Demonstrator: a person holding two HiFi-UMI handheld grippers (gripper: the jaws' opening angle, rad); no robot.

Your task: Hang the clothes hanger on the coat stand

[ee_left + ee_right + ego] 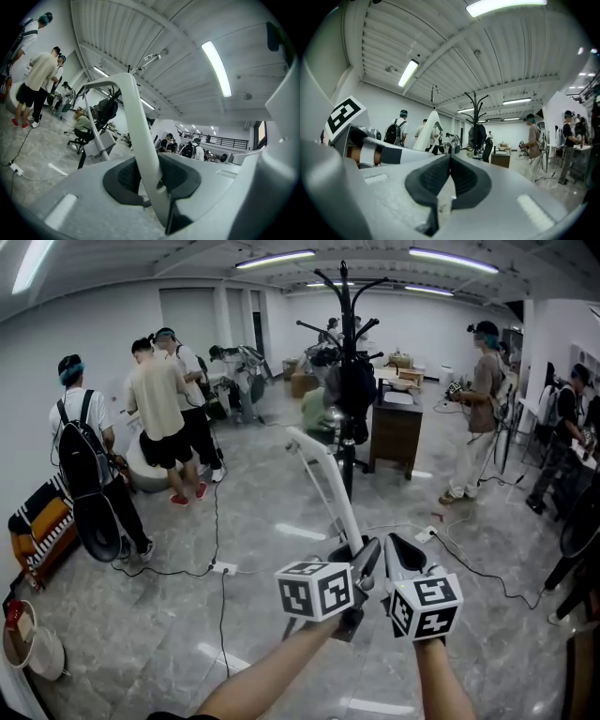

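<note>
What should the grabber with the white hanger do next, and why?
Probably carry it forward toward the coat stand without loosening the grip. The left gripper is clamped on the white hanger with its hook pointing up, but the stand is far ahead, too far to slip the hook over a branch yet.

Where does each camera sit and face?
Head view: on the person's head, facing forward and down; both forearms, left tool, right tool.
Left gripper view: on the left tool, facing across the room; jaws clamp the hanger.
Right gripper view: on the right tool, facing the coat stand; jaws together.
All share the hanger.
</note>
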